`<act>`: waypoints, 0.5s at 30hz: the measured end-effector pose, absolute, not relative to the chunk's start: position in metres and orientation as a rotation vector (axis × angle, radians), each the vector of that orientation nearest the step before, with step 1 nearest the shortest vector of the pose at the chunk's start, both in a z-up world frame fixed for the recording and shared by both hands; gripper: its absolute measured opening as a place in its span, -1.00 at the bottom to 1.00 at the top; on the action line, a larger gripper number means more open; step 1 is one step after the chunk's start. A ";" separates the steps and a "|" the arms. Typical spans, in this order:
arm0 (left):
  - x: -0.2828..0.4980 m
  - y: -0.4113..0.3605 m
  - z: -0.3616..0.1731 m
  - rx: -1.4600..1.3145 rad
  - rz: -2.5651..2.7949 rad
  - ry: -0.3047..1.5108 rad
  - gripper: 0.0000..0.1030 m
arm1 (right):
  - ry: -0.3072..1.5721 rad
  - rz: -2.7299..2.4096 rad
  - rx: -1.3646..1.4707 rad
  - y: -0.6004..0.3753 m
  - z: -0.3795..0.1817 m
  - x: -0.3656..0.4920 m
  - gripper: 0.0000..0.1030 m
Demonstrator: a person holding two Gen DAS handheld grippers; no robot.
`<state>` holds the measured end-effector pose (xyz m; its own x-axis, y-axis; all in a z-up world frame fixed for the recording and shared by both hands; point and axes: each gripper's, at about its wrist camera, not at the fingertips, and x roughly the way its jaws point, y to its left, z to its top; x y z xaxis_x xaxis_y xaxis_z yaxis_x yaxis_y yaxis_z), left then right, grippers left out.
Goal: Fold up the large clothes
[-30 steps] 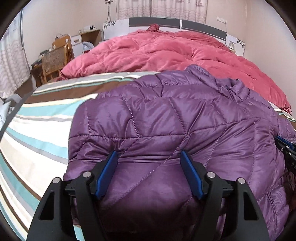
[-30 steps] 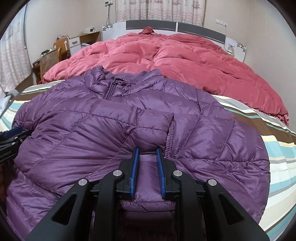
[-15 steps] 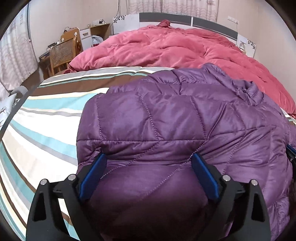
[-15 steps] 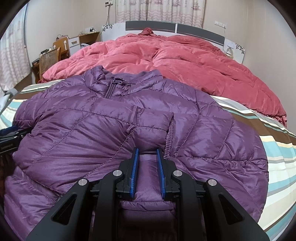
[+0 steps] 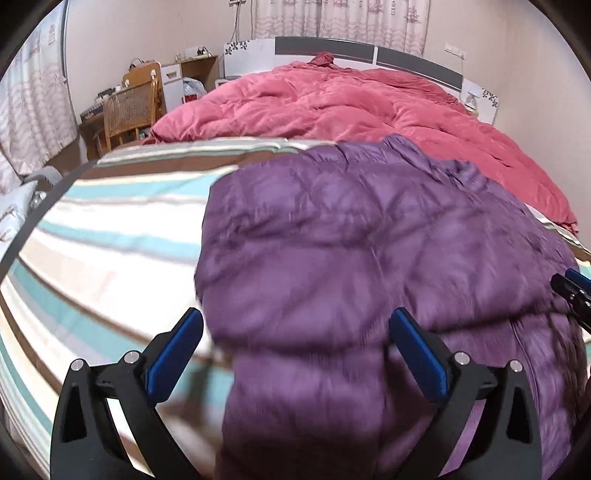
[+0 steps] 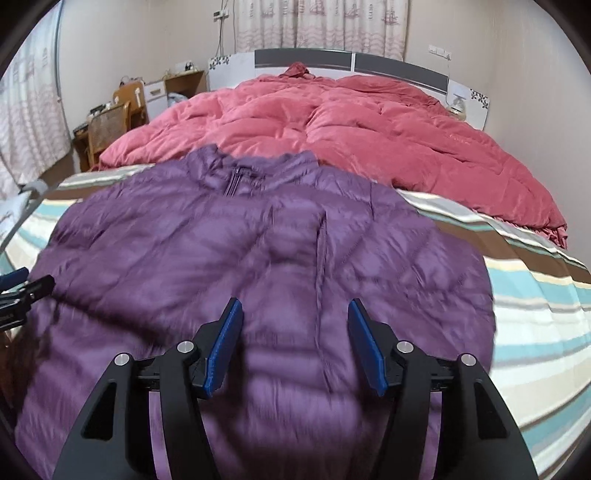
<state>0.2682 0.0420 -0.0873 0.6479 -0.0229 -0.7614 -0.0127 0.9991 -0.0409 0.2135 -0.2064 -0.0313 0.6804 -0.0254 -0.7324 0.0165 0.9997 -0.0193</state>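
Over the purple jacket (image 6: 258, 258), right gripper (image 6: 295, 343) jaws newly apart, left gripper (image 5: 295, 350) jaws wider, both empty.

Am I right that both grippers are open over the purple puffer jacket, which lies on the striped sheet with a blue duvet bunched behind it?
Nearly: the duvet is pink-red, not blue, as the right wrist view shows. The left gripper and right gripper are open over the purple puffer jacket on the striped sheet.

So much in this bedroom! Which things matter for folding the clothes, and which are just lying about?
For the job:
purple puffer jacket
left gripper, open
right gripper, open
striped bedsheet, the folding surface

Lying about:
pink duvet
wicker chair
headboard
curtains
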 end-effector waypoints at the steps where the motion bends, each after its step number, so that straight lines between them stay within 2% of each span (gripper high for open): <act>1: 0.262 0.042 -0.089 -0.043 -0.014 0.877 0.96 | 0.832 -0.022 -0.001 -0.208 -0.032 0.207 0.15; 15: 0.167 0.055 -0.095 0.055 -0.095 0.895 0.96 | 0.864 -0.001 0.047 -0.221 -0.025 0.115 0.15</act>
